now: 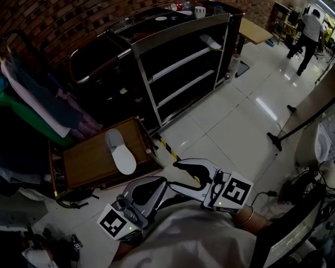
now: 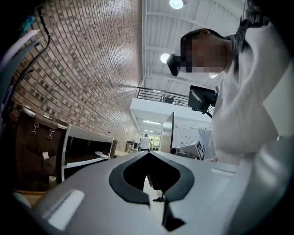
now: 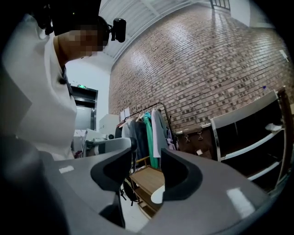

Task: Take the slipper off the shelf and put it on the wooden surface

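A white and grey slipper [image 1: 120,152] lies on the wooden surface [image 1: 86,165], a low box beside the black metal shelf [image 1: 183,57]. A second pale slipper [image 1: 209,41] rests on an upper board of that shelf. My right gripper [image 1: 184,167] hovers over the tiled floor just right of the wooden box, open, with nothing between its jaws. In the right gripper view the right gripper [image 3: 147,160] frames the wooden surface [image 3: 144,179] and the slipper's end [image 3: 157,195]. My left gripper [image 1: 157,184] is low near my body; in its own view the left gripper [image 2: 149,153] is shut and empty.
A clothes rack [image 1: 31,99] with hanging garments stands left of the box. Yellow-black tape [image 1: 170,149] marks the floor by the shelf's foot. A stand's black base [image 1: 275,138] sits at right. A person [image 1: 309,31] walks far off. Small items [image 1: 183,8] lie on the shelf's top.
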